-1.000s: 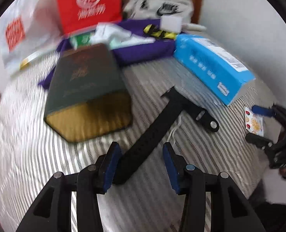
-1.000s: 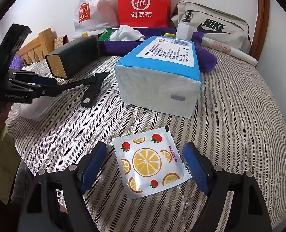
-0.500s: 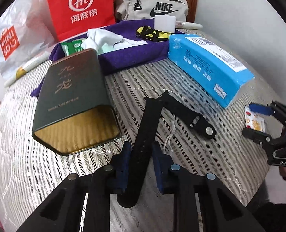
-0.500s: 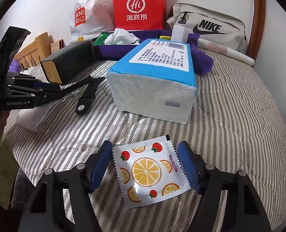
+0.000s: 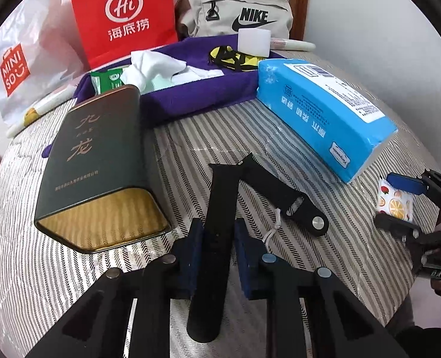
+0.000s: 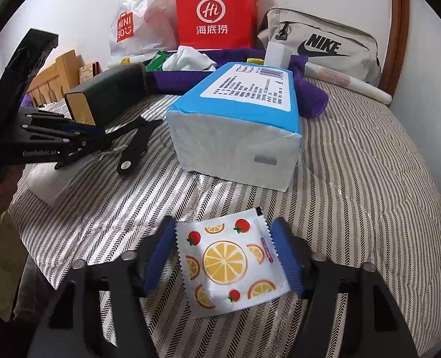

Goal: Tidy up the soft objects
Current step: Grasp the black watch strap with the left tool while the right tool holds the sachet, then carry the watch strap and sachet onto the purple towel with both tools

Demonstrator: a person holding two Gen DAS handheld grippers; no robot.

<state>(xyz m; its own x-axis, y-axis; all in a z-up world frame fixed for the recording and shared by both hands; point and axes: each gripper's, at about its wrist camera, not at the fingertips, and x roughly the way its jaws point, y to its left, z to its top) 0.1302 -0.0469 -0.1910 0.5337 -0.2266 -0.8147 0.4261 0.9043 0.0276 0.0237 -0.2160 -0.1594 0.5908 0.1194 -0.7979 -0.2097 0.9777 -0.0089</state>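
Black strap (image 5: 217, 229) bent; left gripper (image 5: 219, 249) clamps it.

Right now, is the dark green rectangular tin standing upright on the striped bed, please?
No, the dark green rectangular tin lies on its side.

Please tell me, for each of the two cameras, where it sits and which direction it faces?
Left wrist: sits behind the left claw, facing the headboard; its fingers pinch the black strap; the right claw shows at right.
Right wrist: sits behind the right claw, facing the headboard; its fingers flank the fruit-print packet; the left claw shows at left.
Shared: blue tissue pack, red bag.
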